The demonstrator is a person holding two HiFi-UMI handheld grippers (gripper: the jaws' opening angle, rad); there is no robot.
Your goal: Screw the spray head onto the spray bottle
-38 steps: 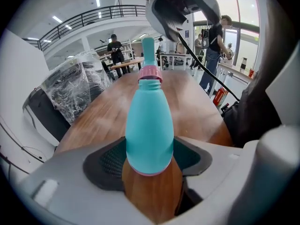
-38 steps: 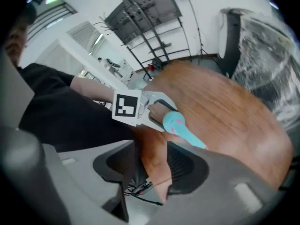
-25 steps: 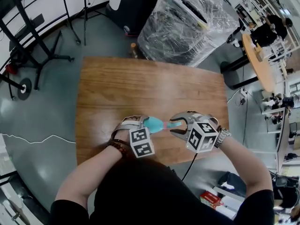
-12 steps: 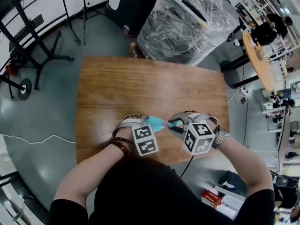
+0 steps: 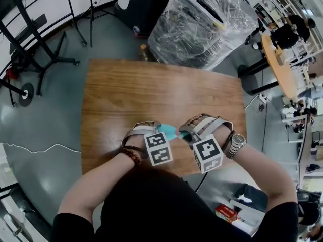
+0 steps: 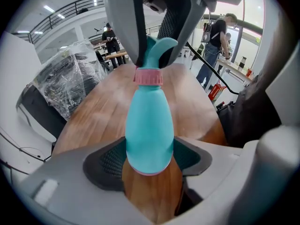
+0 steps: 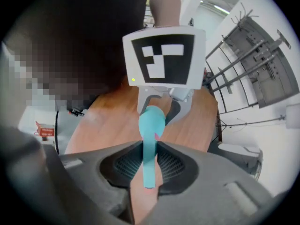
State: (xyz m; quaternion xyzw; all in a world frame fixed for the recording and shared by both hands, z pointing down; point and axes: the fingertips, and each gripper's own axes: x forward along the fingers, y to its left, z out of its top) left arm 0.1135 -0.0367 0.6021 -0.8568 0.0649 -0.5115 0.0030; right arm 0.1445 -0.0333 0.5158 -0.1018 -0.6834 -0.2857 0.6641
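The teal spray bottle (image 5: pixel 169 131) lies nearly level above the wooden table (image 5: pixel 151 89), between both grippers. My left gripper (image 5: pixel 157 130) is shut on its wide base (image 6: pixel 150 139). A pink collar (image 6: pixel 149 77) rings the neck, and the teal spray head (image 6: pixel 159 48) sits on it. My right gripper (image 5: pixel 187 133) is shut on that spray head (image 7: pixel 149 163); its jaws have just been closing with the head between them. In the right gripper view the bottle (image 7: pixel 152 121) runs away toward the left gripper's marker cube (image 7: pixel 164 62).
A plastic-wrapped bulky load (image 5: pixel 202 24) stands beyond the table's far edge. Tripod stands (image 5: pixel 30 49) are on the floor at left. A round table (image 5: pixel 277 64) with people is at right. A small red box (image 5: pixel 226 213) lies on the floor near my right side.
The right gripper has rolled about its own axis on the spray head; its marker cube has swung left and lower. The left gripper keeps holding the bottle in about the same place.
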